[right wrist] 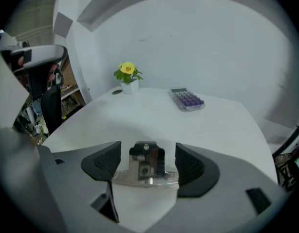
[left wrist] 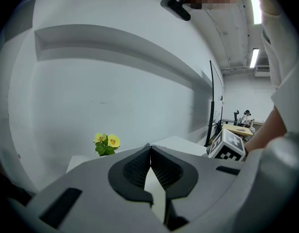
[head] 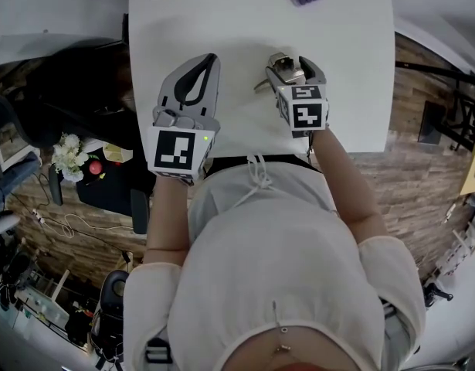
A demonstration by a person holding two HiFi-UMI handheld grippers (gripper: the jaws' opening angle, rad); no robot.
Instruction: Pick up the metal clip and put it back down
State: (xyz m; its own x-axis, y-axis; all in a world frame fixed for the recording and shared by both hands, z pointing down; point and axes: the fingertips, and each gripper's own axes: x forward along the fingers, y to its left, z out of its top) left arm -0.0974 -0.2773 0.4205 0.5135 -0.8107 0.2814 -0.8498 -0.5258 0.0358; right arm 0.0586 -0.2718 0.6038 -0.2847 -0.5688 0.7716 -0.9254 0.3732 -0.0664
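Over the white table [head: 245,22], right claw [right wrist: 148,149] gapes round metal clip [right wrist: 147,168], left claw [left wrist: 150,149] closed.

The metal clip [right wrist: 147,168] is silvery, the table [right wrist: 215,130] white, the flower [right wrist: 127,68] yellow, the tray [right wrist: 187,100] seemingly purple.

Grey left tongs [head: 213,57] and right tongs [head: 293,62], black ribbed pads [right wrist: 104,160], square-marker cubes [head: 181,151], white drawstring top [head: 276,230]
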